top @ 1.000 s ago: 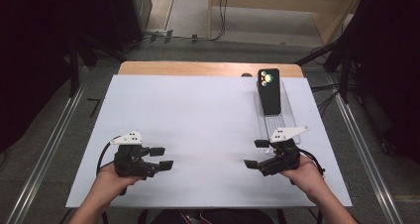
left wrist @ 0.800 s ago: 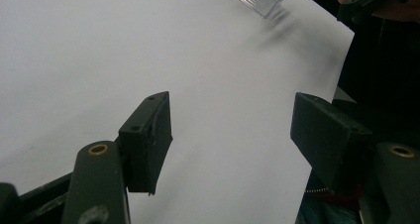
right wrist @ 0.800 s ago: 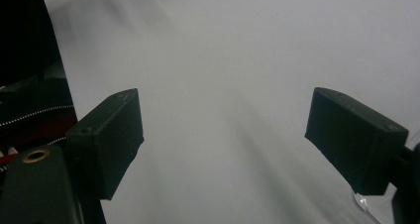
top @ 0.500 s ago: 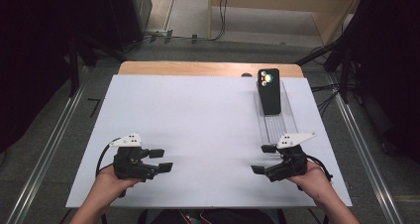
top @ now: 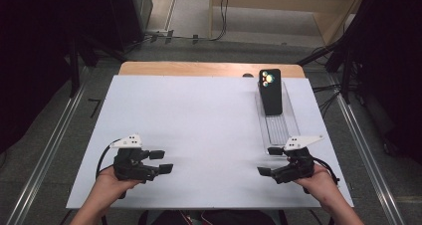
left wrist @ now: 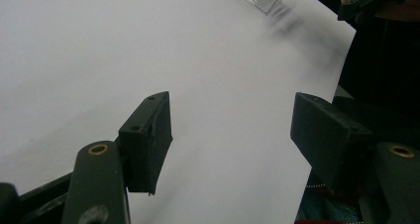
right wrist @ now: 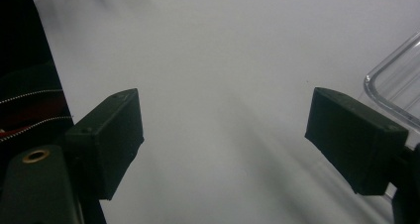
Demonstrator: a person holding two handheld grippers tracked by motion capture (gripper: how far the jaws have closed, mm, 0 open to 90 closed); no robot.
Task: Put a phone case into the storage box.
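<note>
The phone (top: 271,91) is lying in the clear tray (top: 277,130) at the worktop's (top: 199,125) far right. The right tongs (top: 265,161), open and empty, are now sitting lower and nearer the person than a second ago; the left tongs (top: 160,161), open, are resting, suggesting the placing is done.

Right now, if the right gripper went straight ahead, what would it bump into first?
Likely nothing: the right gripper points across bare table, with the tray off to one side. Depth is unclear.
</note>
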